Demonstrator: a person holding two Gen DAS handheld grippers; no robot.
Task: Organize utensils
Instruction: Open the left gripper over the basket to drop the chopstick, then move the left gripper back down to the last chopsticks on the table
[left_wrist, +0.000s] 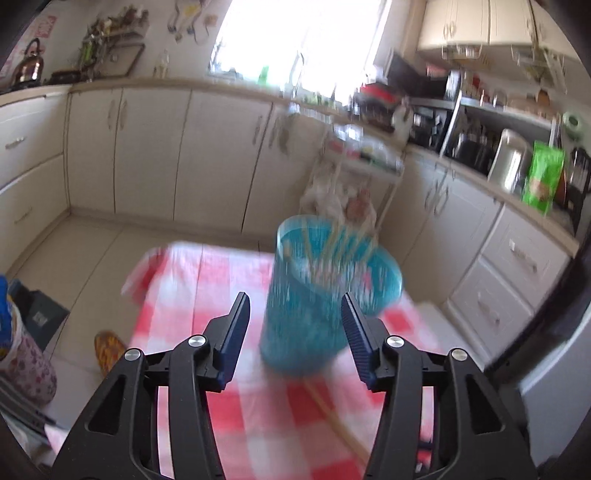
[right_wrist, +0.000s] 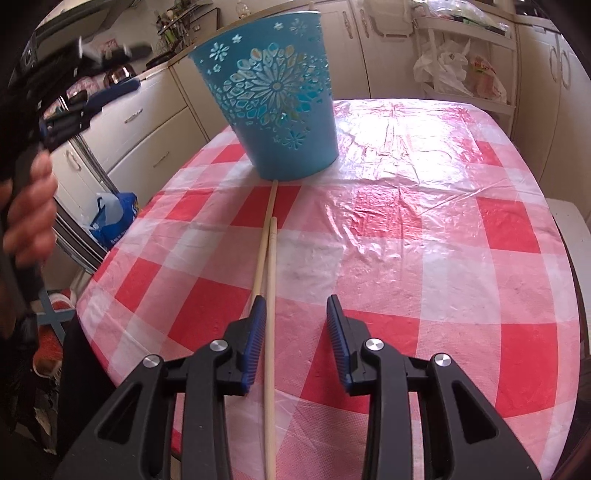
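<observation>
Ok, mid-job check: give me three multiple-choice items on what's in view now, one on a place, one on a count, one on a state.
1. Where does the teal plastic basket with flower cut-outs stand?
A. on the floor
B. on the red-and-white checked tablecloth
C. on the counter

2. How many long wooden sticks lie on the cloth in the right wrist view?
A. two
B. four
C. none

3. How is the right gripper?
A. shut on a stick
B. shut, holding nothing
C. open

Answers: 1 B, the basket's base rests on the checked cloth. 2 A, two pale sticks run side by side from the basket toward the camera. 3 C, there is a wide gap between its fingers and nothing clamped; one stick passes just inside the left finger.
</observation>
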